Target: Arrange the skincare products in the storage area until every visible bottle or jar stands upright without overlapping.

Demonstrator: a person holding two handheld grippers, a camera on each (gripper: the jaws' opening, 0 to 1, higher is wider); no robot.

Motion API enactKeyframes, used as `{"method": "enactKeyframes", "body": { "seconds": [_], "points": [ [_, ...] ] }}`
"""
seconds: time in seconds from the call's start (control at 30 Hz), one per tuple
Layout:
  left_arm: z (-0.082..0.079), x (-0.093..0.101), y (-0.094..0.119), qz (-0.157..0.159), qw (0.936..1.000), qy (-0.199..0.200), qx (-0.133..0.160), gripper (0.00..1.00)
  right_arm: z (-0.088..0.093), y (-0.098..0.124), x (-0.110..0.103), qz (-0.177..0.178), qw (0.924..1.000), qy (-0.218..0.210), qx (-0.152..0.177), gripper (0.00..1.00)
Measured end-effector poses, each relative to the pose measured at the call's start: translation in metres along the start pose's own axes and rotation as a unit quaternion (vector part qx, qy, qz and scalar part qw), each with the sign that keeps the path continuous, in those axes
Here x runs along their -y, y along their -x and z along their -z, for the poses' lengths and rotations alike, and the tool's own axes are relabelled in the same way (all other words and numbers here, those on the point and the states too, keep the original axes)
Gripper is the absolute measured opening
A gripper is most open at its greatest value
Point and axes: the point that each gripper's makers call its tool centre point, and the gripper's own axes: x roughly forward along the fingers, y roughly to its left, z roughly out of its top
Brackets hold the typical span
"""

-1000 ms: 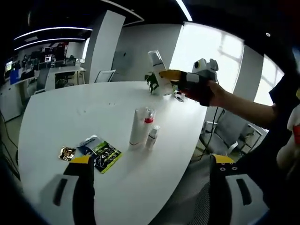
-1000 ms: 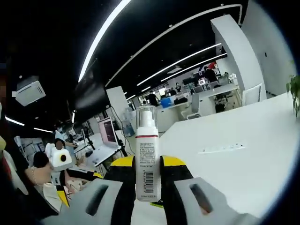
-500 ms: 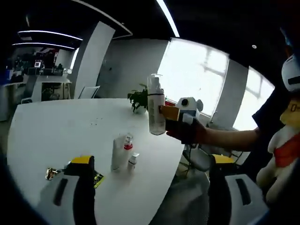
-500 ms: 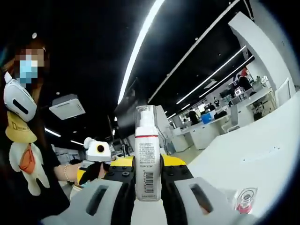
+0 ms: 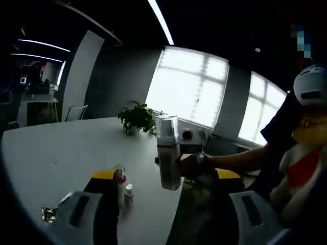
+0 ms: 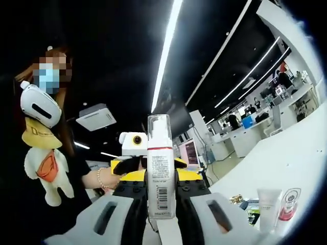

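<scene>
One pump bottle (image 6: 161, 173) upright between right gripper (image 6: 161, 196) jaws, above table (image 6: 301, 158).

The right gripper (image 6: 161, 201) has carried the pump bottle (image 6: 160, 173) up and away from the white table (image 5: 56, 153). A second ago the bottle hung tilted over the table's far edge beside the potted plant (image 5: 136, 117); now it stands upright in the air off the table's near edge, close in front of the left gripper (image 5: 171, 201). The left gripper has probably dropped nearer the table. In the right gripper view a white tube (image 6: 267, 208) and a red-banded bottle (image 6: 289, 203) have come in at lower right.
</scene>
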Motion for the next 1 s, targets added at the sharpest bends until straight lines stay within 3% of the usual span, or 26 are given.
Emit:
{"method": "enactKeyframes", "body": {
  "seconds": [0.1,0.43,0.73,0.8,1.0],
  "points": [
    [-0.004,0.01,-0.009,0.019,0.9998,-0.012,0.0,0.47,0.003,0.0,-0.007,-0.02,0.9998,-0.005,-0.007,0.19],
    [-0.01,0.03,-0.026,0.046,0.9984,-0.033,0.003,0.26,0.014,0.001,-0.016,-0.051,0.9982,-0.009,-0.03,0.19],
    [-0.003,0.03,-0.031,0.047,0.996,-0.074,-0.021,0.23,0.02,0.001,-0.017,-0.063,0.997,-0.011,-0.044,0.19],
    [-0.002,0.029,-0.032,0.035,0.9951,-0.087,-0.03,0.23,0.022,0.001,-0.016,-0.062,0.9969,-0.01,-0.048,0.2],
    [0.006,0.023,-0.038,0.002,0.9897,-0.129,-0.062,0.22,0.03,0.008,0.001,-0.01,0.9955,0.038,-0.086,0.21]
  ]
}}
